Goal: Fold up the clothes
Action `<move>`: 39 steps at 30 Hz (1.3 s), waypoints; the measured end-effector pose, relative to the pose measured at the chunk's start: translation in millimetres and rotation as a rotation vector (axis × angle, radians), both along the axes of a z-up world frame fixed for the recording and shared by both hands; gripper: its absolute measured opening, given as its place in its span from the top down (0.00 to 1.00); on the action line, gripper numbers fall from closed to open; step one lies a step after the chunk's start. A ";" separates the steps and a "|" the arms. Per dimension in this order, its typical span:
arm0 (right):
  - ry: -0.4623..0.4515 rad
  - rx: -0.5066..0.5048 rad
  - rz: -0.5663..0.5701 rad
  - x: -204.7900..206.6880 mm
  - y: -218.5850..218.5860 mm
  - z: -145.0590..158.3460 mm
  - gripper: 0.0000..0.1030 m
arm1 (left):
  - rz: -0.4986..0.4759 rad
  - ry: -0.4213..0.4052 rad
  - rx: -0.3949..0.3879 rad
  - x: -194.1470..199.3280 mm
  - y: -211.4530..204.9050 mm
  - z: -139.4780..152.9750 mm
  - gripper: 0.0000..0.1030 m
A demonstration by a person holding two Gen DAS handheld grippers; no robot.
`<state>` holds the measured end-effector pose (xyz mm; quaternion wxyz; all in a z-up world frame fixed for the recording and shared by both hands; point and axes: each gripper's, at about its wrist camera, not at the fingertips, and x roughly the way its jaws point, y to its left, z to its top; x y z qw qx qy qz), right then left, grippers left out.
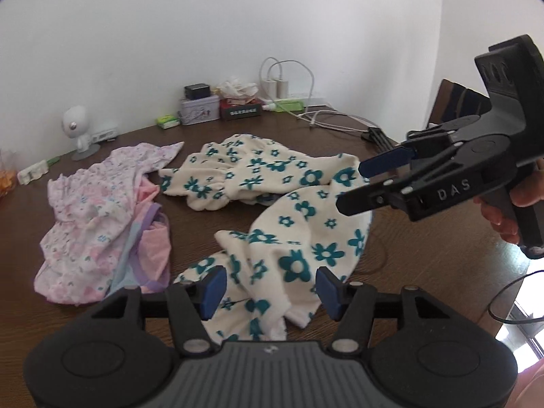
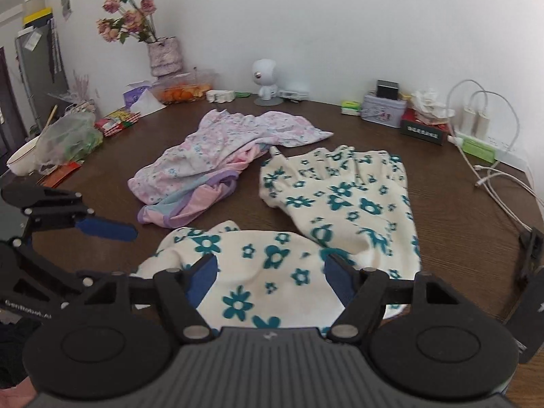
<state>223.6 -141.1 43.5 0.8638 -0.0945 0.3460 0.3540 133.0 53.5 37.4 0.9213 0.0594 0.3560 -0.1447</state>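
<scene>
Both claws stood apart, gripping nothing: left claw (image 1: 268, 289) above near end of cream flowered garment (image 1: 295, 224), right claw (image 2: 270, 278) above its other near part. Garment lay crumpled on brown wooden worktop (image 1: 425, 258), pink floral clothes (image 1: 98, 217) just beside it. Risk: claw pinching several bunched layers, giving crooked fold; dragged cloth could catch pink pile. White cables (image 2: 496, 180) and clutter lined far edge by plain white wall; flowers in vase (image 2: 163, 54) at corner.
</scene>
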 end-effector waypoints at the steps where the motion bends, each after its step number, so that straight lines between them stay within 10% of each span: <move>1: 0.002 -0.016 0.036 -1.5 14.9 -3.1 0.31 | 0.042 0.005 0.009 1.0 10.9 -1.2 0.28; 7: -0.053 -0.210 0.229 -16.6 99.0 -27.8 0.32 | 0.163 0.030 -0.019 1.9 66.3 -5.5 0.13; 9: -0.068 -0.289 0.236 -17.0 111.7 -36.8 0.58 | 0.163 0.040 -0.033 3.5 71.8 -8.1 0.13; 10: -0.055 -0.300 0.236 -15.8 111.5 -38.0 0.89 | 0.161 0.043 -0.036 4.7 73.0 -9.9 0.13; 21: 0.068 0.224 -0.134 14.8 -24.2 23.5 0.90 | -0.084 0.048 -0.119 28.2 22.4 -25.9 0.13; 30: 0.019 0.212 -0.161 -2.8 -55.0 28.6 0.90 | -0.052 -0.055 -0.045 49.9 -4.8 -23.9 0.14; 34: 0.040 0.261 -0.188 -8.5 -69.2 24.3 0.90 | -0.133 -0.057 -0.049 59.0 -16.6 -27.3 0.37; 37: 0.050 0.269 -0.212 -10.9 -76.5 19.2 0.90 | -0.207 -0.021 -0.060 63.2 -31.2 -31.2 0.94; 39: 0.065 0.250 -0.234 -12.2 -80.4 13.1 0.89 | -0.226 -0.017 -0.060 64.0 -37.9 -30.8 0.96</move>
